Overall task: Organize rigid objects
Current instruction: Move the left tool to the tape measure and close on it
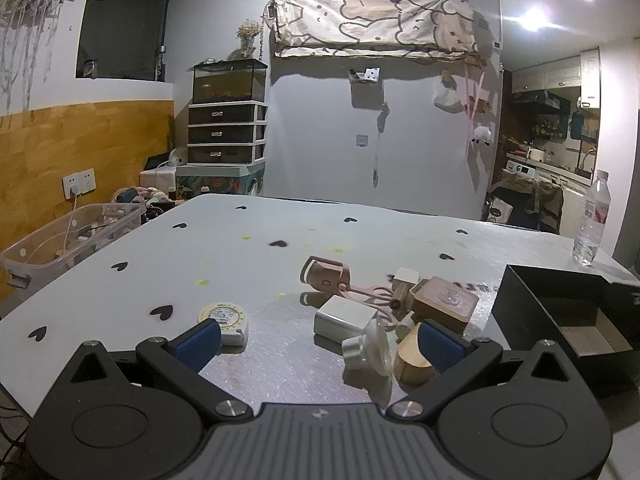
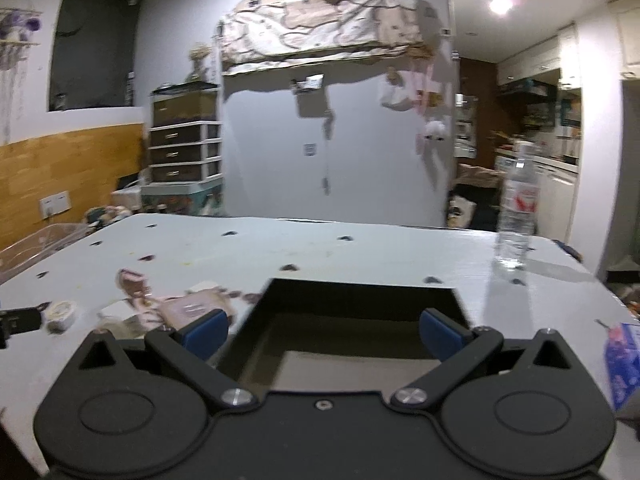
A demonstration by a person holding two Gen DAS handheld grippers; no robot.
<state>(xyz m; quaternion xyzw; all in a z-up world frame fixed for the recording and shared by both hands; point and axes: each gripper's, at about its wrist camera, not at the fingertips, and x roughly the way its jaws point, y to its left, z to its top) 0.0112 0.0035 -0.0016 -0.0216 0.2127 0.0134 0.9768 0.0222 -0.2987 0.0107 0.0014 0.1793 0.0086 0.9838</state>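
Observation:
My left gripper (image 1: 318, 342) is open and empty, low over the table. A cluster of small objects lies just ahead of it: a white block (image 1: 344, 317), a white knob-like piece (image 1: 368, 346), a rounded wooden piece (image 1: 412, 360), a wooden box (image 1: 446, 304), a pink strapped case (image 1: 326, 274) and a small white cube (image 1: 406, 278). A round tape measure (image 1: 226, 318) lies by its left finger. A black open box (image 1: 568, 312) stands at the right. My right gripper (image 2: 322, 334) is open and empty above that black box (image 2: 360, 300). The view is blurred.
A clear water bottle (image 1: 592, 220) stands at the table's far right, also in the right wrist view (image 2: 516, 204). A clear plastic bin (image 1: 68, 236) sits off the table's left edge. A blue packet (image 2: 624, 364) lies at the right. The white table (image 1: 240, 240) has black heart marks.

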